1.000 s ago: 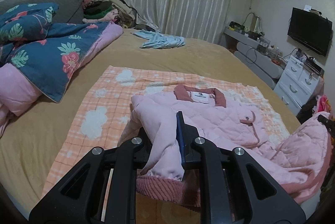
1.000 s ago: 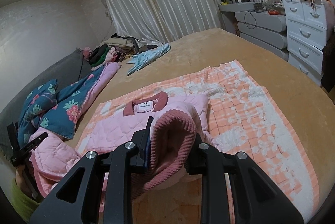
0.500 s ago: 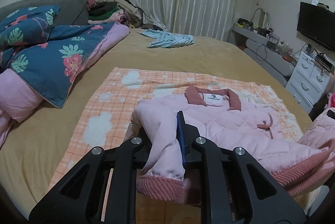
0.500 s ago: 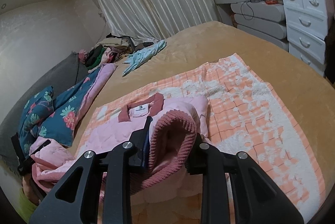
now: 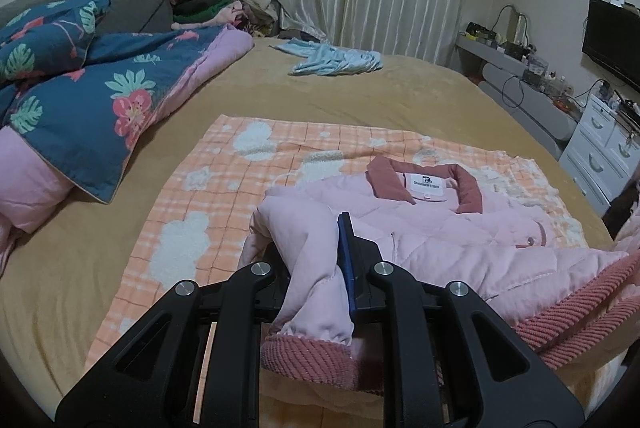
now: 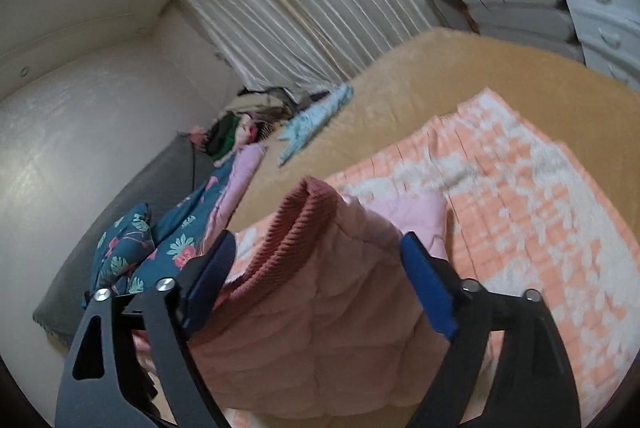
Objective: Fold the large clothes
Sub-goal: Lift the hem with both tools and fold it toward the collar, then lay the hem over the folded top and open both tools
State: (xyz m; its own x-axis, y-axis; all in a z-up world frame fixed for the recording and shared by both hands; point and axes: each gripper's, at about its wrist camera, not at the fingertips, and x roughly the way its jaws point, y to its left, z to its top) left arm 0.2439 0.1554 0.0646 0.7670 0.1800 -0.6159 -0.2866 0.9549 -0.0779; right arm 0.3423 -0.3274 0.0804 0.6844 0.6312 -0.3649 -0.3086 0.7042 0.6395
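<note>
While left gripper jaws pinch pink quilted jacket sleeve, right gripper jaws gape w/ hem between.

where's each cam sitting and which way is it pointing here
Left wrist: rides the left gripper, low over the bed, facing the curtains; black fingers shut on the pink jacket sleeve.
Right wrist: rides the right gripper, tilted and blurred, facing the curtain corner; spread fingers with the jacket's ribbed hem draped between them.
Shared: jacket, orange checked blanket, floral quilt, light-blue garment.
</note>
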